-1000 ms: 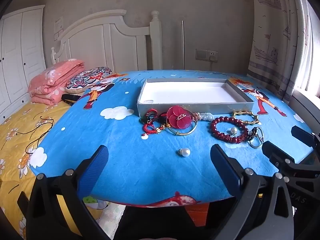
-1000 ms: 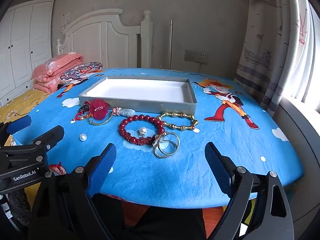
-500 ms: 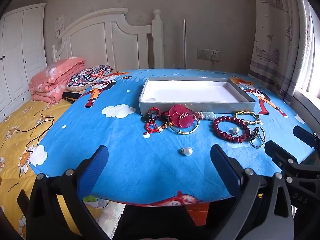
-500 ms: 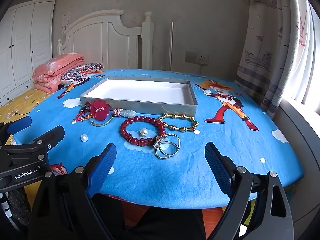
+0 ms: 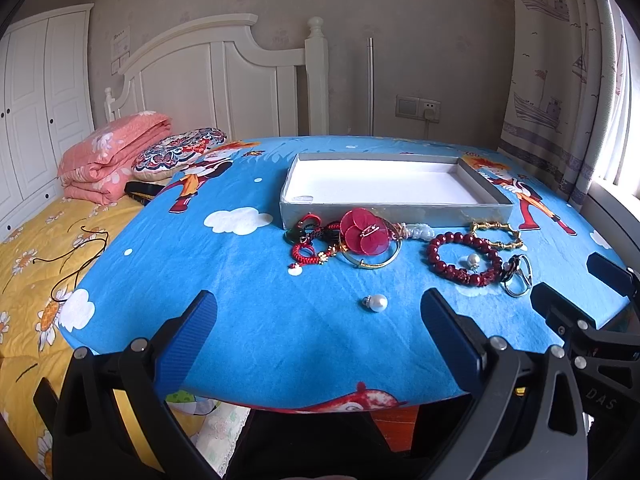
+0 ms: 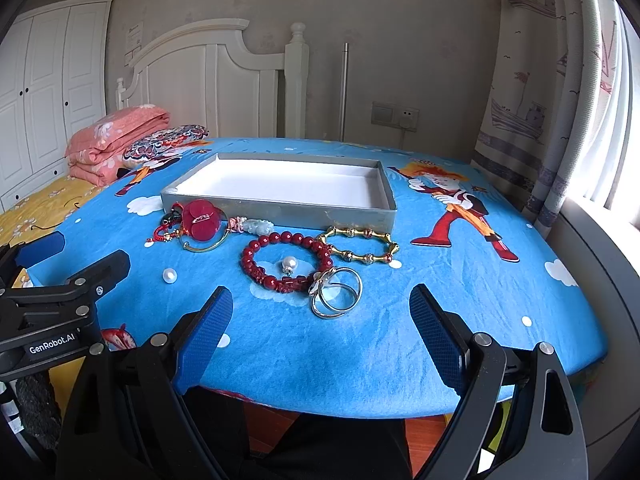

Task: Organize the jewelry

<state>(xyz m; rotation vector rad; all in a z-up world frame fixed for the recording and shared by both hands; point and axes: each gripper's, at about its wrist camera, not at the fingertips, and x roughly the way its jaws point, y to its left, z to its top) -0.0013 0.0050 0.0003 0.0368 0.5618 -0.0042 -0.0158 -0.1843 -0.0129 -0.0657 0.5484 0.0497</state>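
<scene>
On the table (image 5: 248,320), covered by a blue cartoon cloth, a grey tray (image 5: 394,210) with a white floor sits toward the far edge, nothing in it. All the jewelry lies on the cloth just in front of the tray's near wall: a red flower piece (image 5: 366,232) on a gold bangle toward the left, a red bead bracelet (image 6: 286,262) in the middle ringing one pearl (image 6: 289,265), a gold link bracelet (image 6: 360,245) behind it to the right, and silver rings (image 6: 336,292) touching the beads' near right side. A loose pearl (image 5: 376,303) rests apart, nearer the front edge. Over that front edge, the left gripper (image 5: 318,330) and right gripper (image 6: 320,322) both hang with blue pads spread wide, gripping nothing.
</scene>
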